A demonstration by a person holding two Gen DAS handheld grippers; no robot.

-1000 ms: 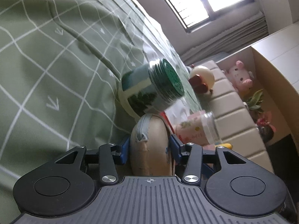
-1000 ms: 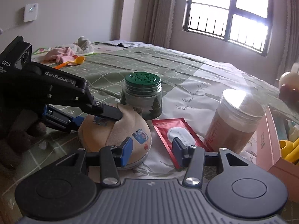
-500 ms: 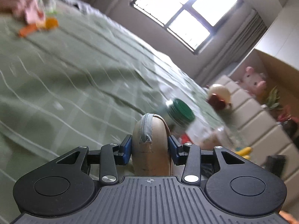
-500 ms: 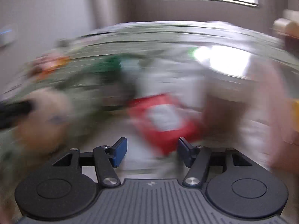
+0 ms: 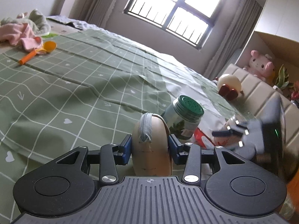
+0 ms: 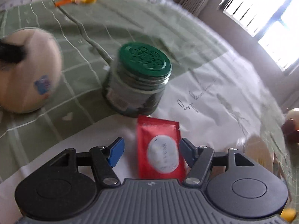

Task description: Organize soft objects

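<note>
Far left of the left hand-held gripper, a pink cloth and an orange scoop are seen on the green checked bedspread, well apart from it. Between the blue pads a beige zippered pouch is pinched edge-on, zipper up, both pads pressed against its sides. Just beyond the pouch and slightly right, a green-lidded jar is seen. Further right, a red sachet is partly hidden, and the right hand-held gripper is seen blurred above it. Well beyond, to the right, a round cream plush is set by the padded headboard, with a pink plush on the shelf above.

From the right wrist view, far left of the right hand-held gripper, the same beige zippered pouch is seen held off to the side, a dark finger of the left hand-held gripper clamped on it at the frame edge. Ahead and slightly left, the green-lidded jar is stood upright on the bedspread. Just in front of the jar, the red sachet is lying flat on the white part of the sheet, framed between the spread fingers; the jaws have just been opening. Contact with the sachet cannot be told: the right pad appears at its edge, the left pad is clear of it. Motion blur covers most of this view.
</note>
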